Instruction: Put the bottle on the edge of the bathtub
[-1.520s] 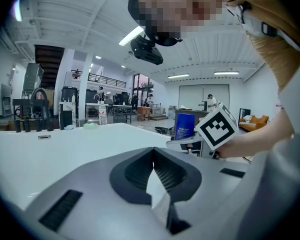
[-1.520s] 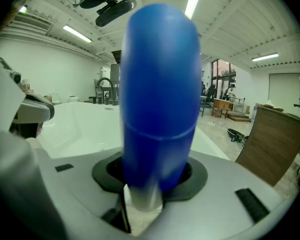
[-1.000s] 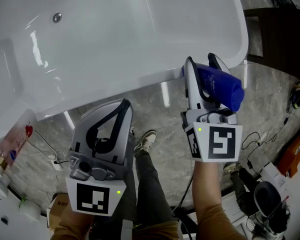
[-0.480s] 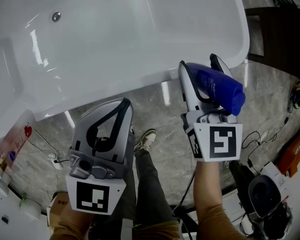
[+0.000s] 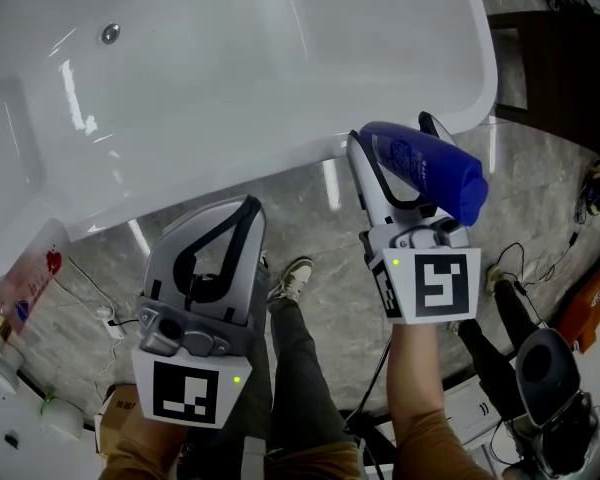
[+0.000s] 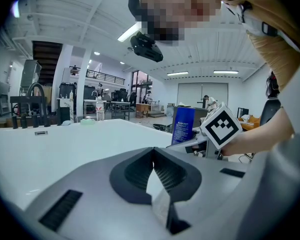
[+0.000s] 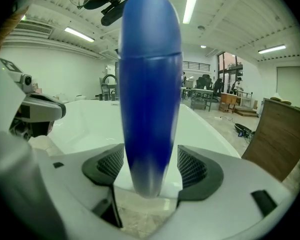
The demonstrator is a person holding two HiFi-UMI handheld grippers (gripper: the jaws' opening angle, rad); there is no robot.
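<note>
A blue bottle (image 5: pixel 425 168) stands on the white bathtub's rim (image 5: pixel 280 158) at its right corner, tall and upright in the right gripper view (image 7: pixel 150 84). My right gripper (image 5: pixel 390 133) straddles it, and its jaws are opening. Both pads (image 7: pixel 192 166) stand clear of the bottle's sides, with a gap on each. My left gripper (image 5: pixel 248 208) hovers over the floor just outside the tub, shut with nothing in it. In the left gripper view the bottle (image 6: pixel 183 125) and the right gripper's marker cube (image 6: pixel 220 126) show beyond the shut tips (image 6: pixel 152 154).
The tub's basin has a round metal fitting (image 5: pixel 111 34) at its far left. Dark wooden furniture (image 5: pixel 560 58) stands right of the tub. My shoe (image 5: pixel 295 280) and marble floor lie below, with cables (image 5: pixel 540 263) and another person (image 5: pixel 540 363) at the lower right.
The right gripper's jaws have spread apart off the bottle, the left finger swinging out to the left. The bottle stays upright on the rim. The left gripper has not moved.
</note>
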